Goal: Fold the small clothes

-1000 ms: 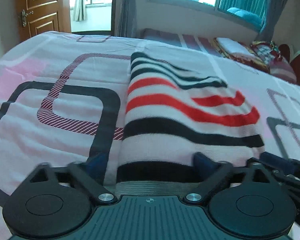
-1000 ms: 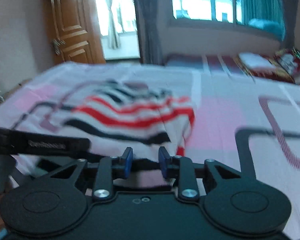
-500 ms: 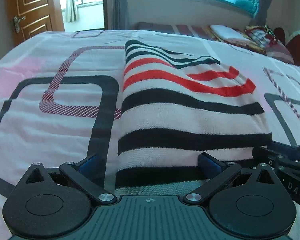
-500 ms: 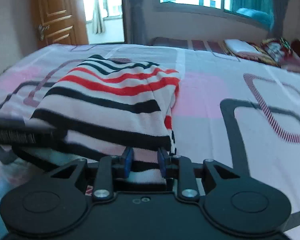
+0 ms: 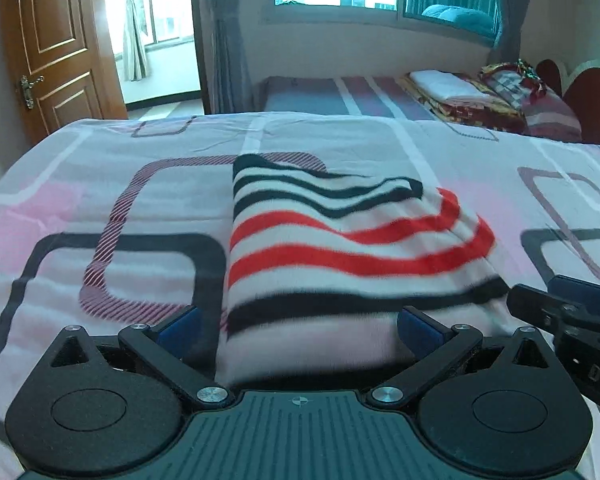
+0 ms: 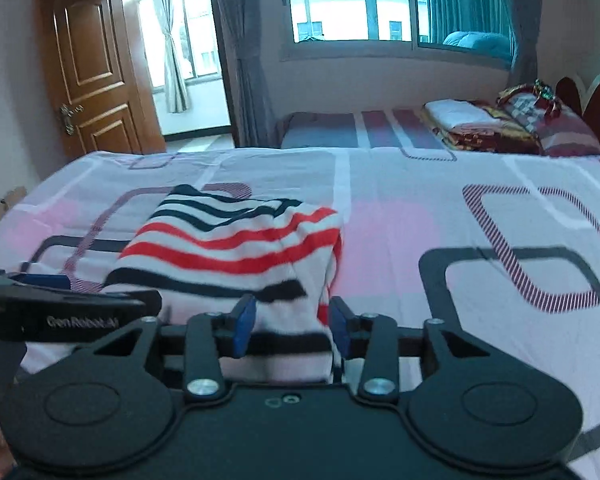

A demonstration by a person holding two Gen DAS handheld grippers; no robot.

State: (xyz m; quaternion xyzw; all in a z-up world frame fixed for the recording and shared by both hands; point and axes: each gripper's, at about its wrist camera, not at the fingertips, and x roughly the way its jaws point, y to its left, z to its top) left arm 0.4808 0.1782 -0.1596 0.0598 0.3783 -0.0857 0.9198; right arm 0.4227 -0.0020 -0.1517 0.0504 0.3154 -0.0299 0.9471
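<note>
You had both the left gripper (image 5: 300, 332) and right gripper (image 6: 291, 330) spread apart around the soft, light striped garment's (image 5: 340, 248) near hem, mid-bed (image 5: 100, 200), the best pinch point.

- Bed (image 5: 100, 208): fills the lower frame, covered by a pale pink sheet printed with rounded dark and striped rectangles.
- Wooden door (image 6: 96, 68): upper left, brown, panelled, with a metal handle.
- Doorway (image 6: 180, 60): right of the door, opening on a bright room with light curtains.
- Window (image 6: 360, 4): upper centre, daylit, flanked by grey curtains (image 6: 240, 52).
- Second bed (image 5: 340, 94): beneath the window, striped cover, folded bedding (image 5: 480, 92) at right.
</note>
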